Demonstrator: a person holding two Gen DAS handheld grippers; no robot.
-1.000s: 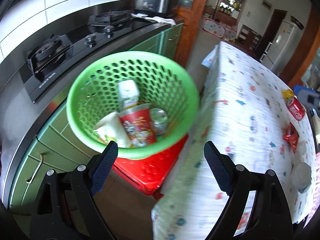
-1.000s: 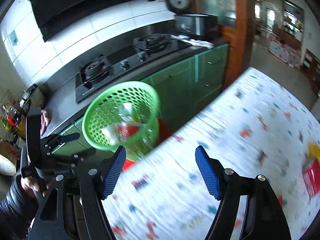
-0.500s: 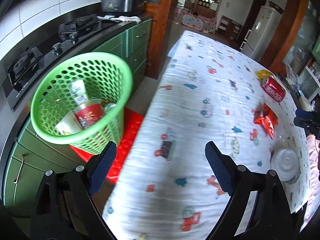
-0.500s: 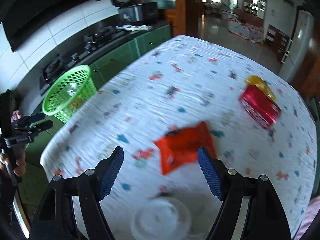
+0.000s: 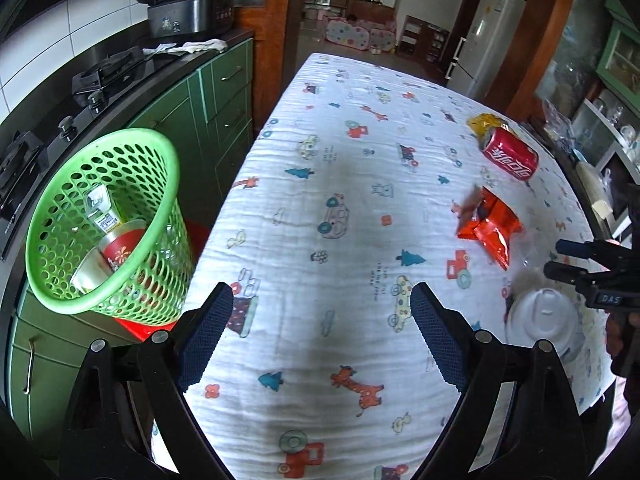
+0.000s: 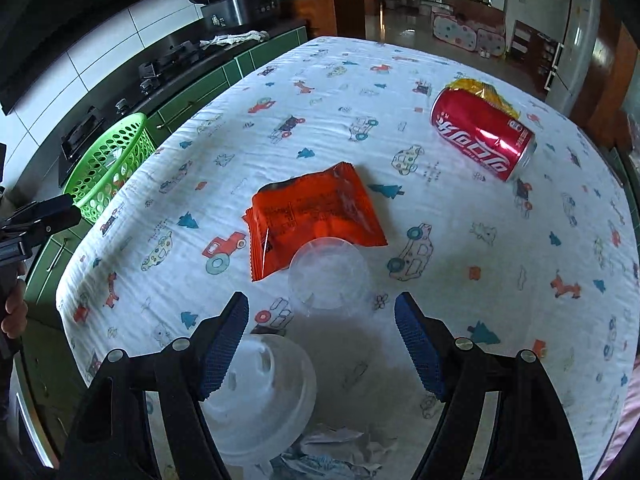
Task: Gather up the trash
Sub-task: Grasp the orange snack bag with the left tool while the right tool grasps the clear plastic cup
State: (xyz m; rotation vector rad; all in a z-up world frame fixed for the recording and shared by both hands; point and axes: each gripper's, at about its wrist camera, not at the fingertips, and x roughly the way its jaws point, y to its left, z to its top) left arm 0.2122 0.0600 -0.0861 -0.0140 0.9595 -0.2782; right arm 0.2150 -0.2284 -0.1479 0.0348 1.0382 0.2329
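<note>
Both grippers have swung from the basket to the counter; jaws wide, empty; can, wrapper, cup, lid remain.

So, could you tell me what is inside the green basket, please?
The green basket holds a red paper cup and a small white carton; whatever lies lower is hidden by its wall.

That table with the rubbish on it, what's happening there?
A person is clearing trash with a handheld gripper in each hand. Both are open and empty. The right gripper hovers just short of a clear plastic cup, which lies against an orange wrapper. A red can and a white lid also wait on the table. The green basket already holds some trash.
</note>
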